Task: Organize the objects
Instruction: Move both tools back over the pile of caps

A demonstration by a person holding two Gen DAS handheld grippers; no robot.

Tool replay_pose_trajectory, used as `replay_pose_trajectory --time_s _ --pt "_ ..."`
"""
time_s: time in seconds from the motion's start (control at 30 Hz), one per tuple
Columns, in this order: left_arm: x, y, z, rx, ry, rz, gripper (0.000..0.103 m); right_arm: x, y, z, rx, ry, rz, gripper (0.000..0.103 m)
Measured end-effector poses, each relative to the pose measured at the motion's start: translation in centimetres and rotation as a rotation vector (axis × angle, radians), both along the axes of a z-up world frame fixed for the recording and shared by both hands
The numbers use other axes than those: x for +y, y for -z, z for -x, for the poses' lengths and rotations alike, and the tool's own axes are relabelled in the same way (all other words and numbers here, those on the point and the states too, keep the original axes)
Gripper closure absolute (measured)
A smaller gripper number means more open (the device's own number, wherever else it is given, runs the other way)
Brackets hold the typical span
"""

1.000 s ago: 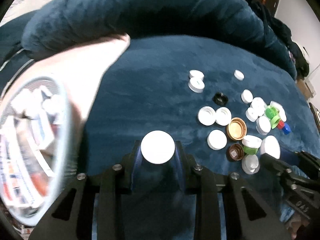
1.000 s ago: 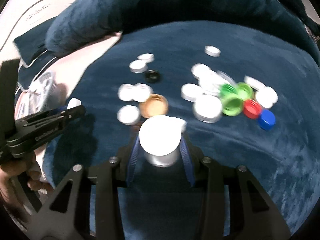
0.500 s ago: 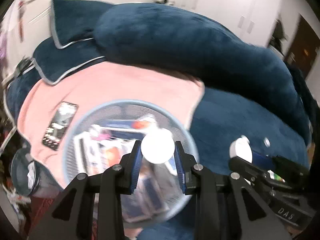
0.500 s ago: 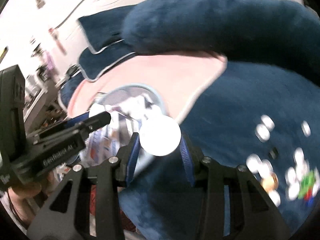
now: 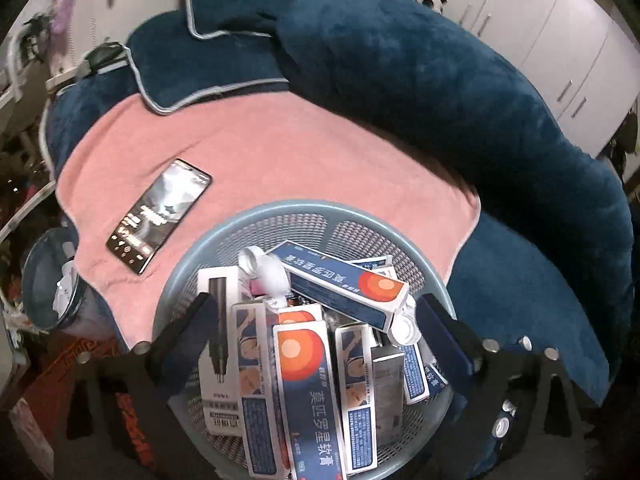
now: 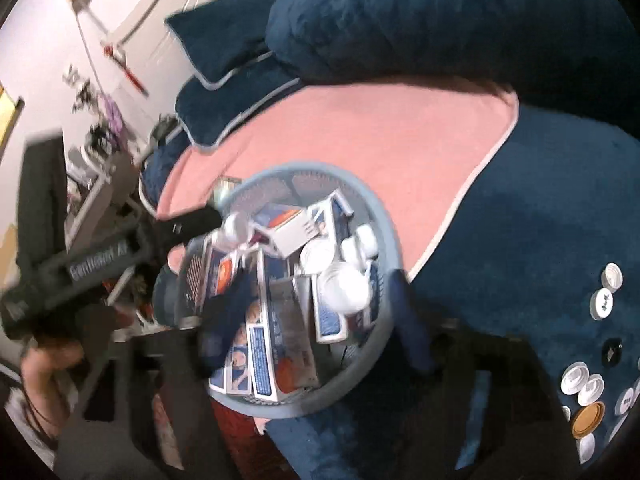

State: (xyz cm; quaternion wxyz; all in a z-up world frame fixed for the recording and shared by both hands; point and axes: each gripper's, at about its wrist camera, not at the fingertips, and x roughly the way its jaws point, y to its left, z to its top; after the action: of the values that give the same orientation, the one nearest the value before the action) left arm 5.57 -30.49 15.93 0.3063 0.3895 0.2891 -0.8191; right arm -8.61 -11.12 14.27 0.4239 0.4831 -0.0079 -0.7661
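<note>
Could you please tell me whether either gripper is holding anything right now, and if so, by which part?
Nothing is held. The left gripper and right gripper are both opening over the basket, with nothing clamped between the fingers.

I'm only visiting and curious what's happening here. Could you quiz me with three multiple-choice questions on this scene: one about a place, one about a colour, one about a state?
1. Where does the phone lie?
A. in the basket
B. on the pink towel
C. on the dark blue cushion

2. What colour is the basket?
A. light blue
B. red
C. yellow

3. What is between the left gripper fingers?
A. a green cap
B. the phone
C. nothing is gripped

Answers:
1. B: it rests flat on the pink towel, left of the basket.
2. A: its mesh wall and rim are pale blue.
3. C: the jaws are opening wide over the boxes, gripping nothing.
</note>
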Motion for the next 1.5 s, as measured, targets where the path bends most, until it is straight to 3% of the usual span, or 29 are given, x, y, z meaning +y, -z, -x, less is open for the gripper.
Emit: replay_pose_trajectory --time_s 0.13,0.2,0.57,0.7,0.97,1.23,1.37,1.5 --pt "1.9 -0.5 -0.2 -0.038 0.041 0.1 0.001 1.9 -1.5 0.5 0.003 0.054 0.03 0.022" --pt "3.0 -0.9 -0.1 -0.039 0.065 0.134 0.001 2.6 -1.8 0.6 0.011 0.074 0.017 0.013" --pt "10.2 -1.5 2.8 -0.057 0.264 0.212 0.001 7.5 -2.6 -0.3 0.084 0.125 -0.073 0.008" --pt "12.7 -1.2 4.3 -0.056 0.342 0.198 0.001 10.1 -2.7 -0.5 0.096 0.178 -0.095 0.001" --pt "19.0 1.0 6.9 -0.039 0.478 0.133 0.001 17.9 -1.4 -2.3 0.059 0.322 -0.141 0.001" --pt "27.2 4.8 8.3 -0.067 0.63 0.056 0.001 29.5 2.4 -4.7 0.039 0.493 -0.285 0.001" --pt "29.1 5.5 8.5 -0.07 0.659 0.046 0.001 33.5 3.6 -4.3 -0.01 0.558 -0.269 0.001" --pt "29.3 6.6 8.3 -0.112 0.664 0.063 0.001 33.0 4.4 -3.3 -0.017 0.514 -0.226 0.001"
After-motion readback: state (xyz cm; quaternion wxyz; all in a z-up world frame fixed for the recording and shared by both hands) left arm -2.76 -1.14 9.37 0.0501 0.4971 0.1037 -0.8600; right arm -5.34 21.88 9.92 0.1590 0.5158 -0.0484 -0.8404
